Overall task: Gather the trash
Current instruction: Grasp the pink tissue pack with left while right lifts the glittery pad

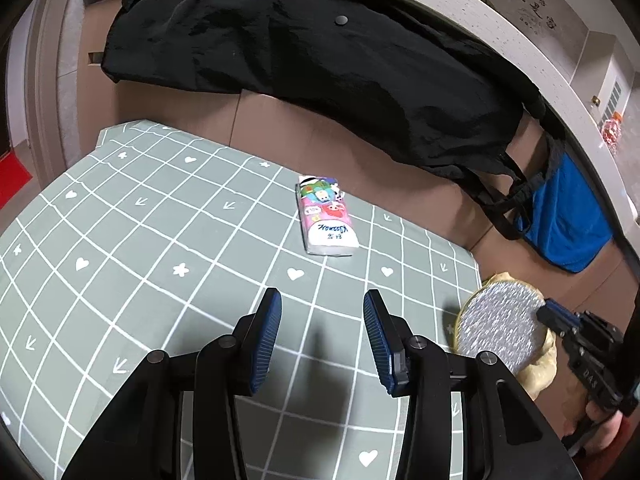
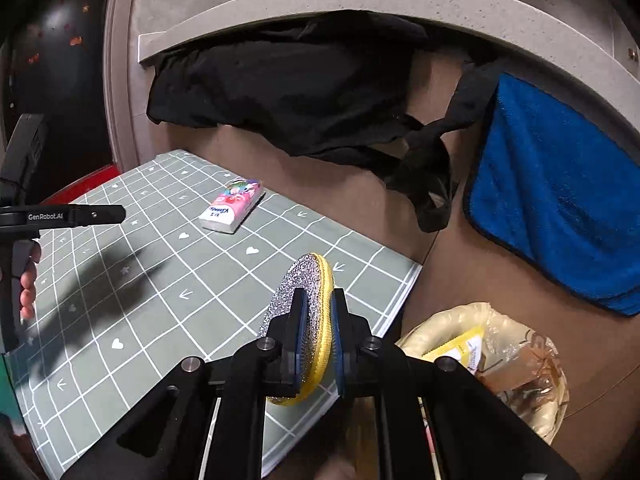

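My right gripper point(image 2: 320, 300) is shut on a round scouring pad point(image 2: 298, 292), silver on one face with a yellow rim, held on edge above the green checked mat's point(image 2: 160, 300) right edge. The pad also shows in the left wrist view point(image 1: 500, 326), with the right gripper point(image 1: 550, 314) on it. A trash bag point(image 2: 516, 364) of pale yellow plastic lies open to the pad's right, with wrappers inside. A pink tissue pack point(image 1: 326, 218) lies on the mat point(image 1: 160, 240), ahead of my left gripper point(image 1: 322, 332), which is open and empty. The pack also shows in the right wrist view point(image 2: 232, 208).
A black garment point(image 1: 320, 60) hangs from a pale counter edge point(image 1: 460, 12) behind the mat. A blue towel point(image 2: 560, 200) lies on the brown surface point(image 2: 460, 264) at right, beside black straps point(image 2: 428, 176). The left gripper's body point(image 2: 60, 214) is at the left.
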Action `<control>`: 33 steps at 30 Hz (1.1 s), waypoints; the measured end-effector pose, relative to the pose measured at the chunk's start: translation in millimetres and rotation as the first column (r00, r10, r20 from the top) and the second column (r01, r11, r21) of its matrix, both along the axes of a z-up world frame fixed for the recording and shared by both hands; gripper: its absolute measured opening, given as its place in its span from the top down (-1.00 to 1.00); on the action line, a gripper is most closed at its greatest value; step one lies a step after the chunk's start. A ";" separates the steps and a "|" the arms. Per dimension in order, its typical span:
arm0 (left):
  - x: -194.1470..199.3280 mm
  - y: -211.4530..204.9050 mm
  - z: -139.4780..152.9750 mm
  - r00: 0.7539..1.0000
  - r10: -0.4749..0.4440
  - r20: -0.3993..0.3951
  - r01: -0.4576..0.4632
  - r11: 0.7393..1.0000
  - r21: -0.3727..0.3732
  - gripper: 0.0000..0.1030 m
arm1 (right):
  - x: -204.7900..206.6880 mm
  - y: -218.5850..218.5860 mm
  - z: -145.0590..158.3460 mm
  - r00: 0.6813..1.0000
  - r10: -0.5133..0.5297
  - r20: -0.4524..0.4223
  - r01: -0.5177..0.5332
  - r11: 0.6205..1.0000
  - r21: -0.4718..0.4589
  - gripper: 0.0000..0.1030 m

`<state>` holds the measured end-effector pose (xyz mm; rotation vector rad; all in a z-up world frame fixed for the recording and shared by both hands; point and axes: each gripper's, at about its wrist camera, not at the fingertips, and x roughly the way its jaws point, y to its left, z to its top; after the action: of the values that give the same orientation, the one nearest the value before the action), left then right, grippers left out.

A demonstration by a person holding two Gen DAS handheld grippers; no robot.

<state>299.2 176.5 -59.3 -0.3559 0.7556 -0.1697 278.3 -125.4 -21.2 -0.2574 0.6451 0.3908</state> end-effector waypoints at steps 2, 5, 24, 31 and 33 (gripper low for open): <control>8.7 -4.4 -3.0 1.000 -0.008 0.003 0.008 1.000 -0.010 0.15 | -2.8 3.6 -1.8 1.000 0.018 0.002 -0.018 1.000 0.003 0.80; 32.0 -12.8 -8.5 0.999 -0.041 -0.009 0.040 0.999 -0.028 0.14 | -5.7 9.8 -5.3 0.999 0.046 -0.009 -0.046 0.999 0.030 0.80; 179.8 -47.7 -57.6 0.977 0.098 -0.189 -0.090 0.995 0.049 -0.03 | 2.0 -22.8 -29.8 0.991 0.087 -0.103 -0.059 0.968 0.245 0.80; 177.6 -63.3 -52.0 0.975 0.134 -0.179 -0.110 0.984 0.140 0.17 | 6.7 -33.4 -34.4 0.991 0.071 -0.116 -0.037 0.962 0.272 0.80; 170.4 -62.9 -47.2 0.977 0.138 -0.160 -0.114 0.981 0.154 0.28 | 5.3 -34.2 -34.2 0.991 0.067 -0.117 -0.033 0.962 0.270 0.80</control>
<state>469.6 113.6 -106.5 -0.2817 0.9060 0.0363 283.6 -159.6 -55.4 0.0093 0.7016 0.5409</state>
